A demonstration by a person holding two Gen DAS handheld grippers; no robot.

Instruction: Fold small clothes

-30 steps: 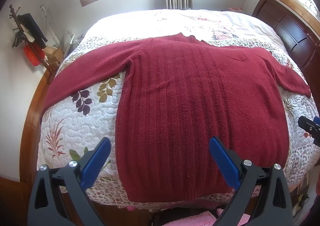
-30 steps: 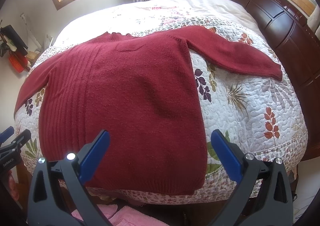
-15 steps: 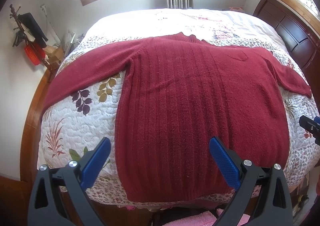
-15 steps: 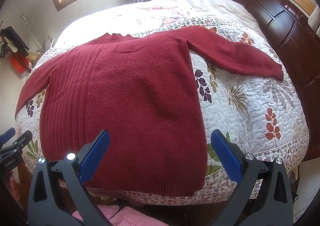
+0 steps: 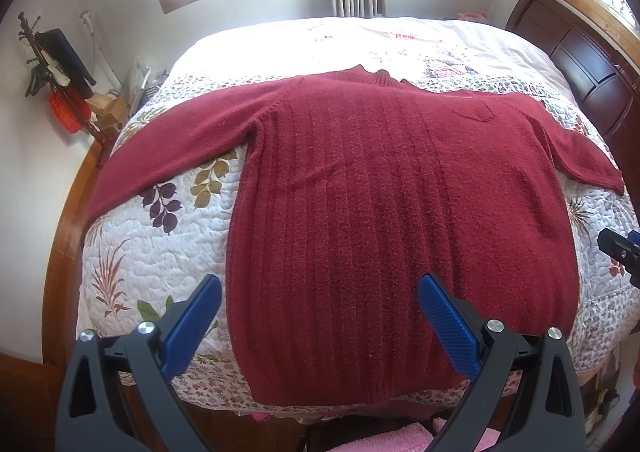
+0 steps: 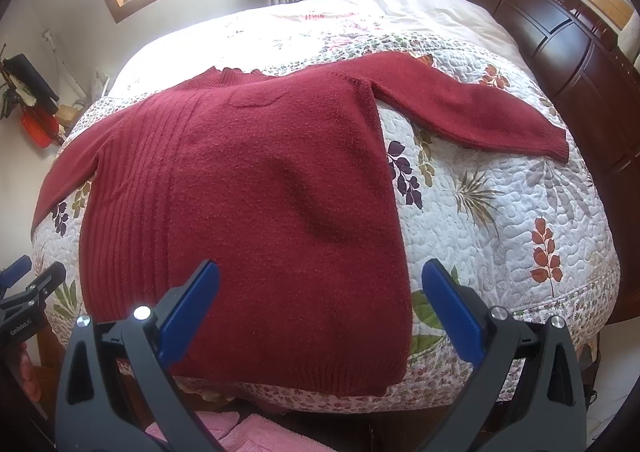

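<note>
**Red sweater laid flat, nothing folded yet**

The bed fills the room, its quilt white with printed leaves, a dark wooden headboard at the right. Across the near half of it lies the red sweater, spread flat with the collar away from me, the hem at the near edge of the mattress and both sleeves stretched out sideways. There is one soft ripple in the body on the right side.

It looks like a thick, fuzzy knit: soft and limp, a little heavy, likely to sag and stretch if lifted by one spot, but not slippery. I'd take it at a sleeve cuff or a hem corner, where the ribbed edge gives something firm to pinch.

The left claw hangs over the hem, its blue pads wide apart and holding nothing. The right claw does the same over the other hem corner, also spread and empty.
</note>
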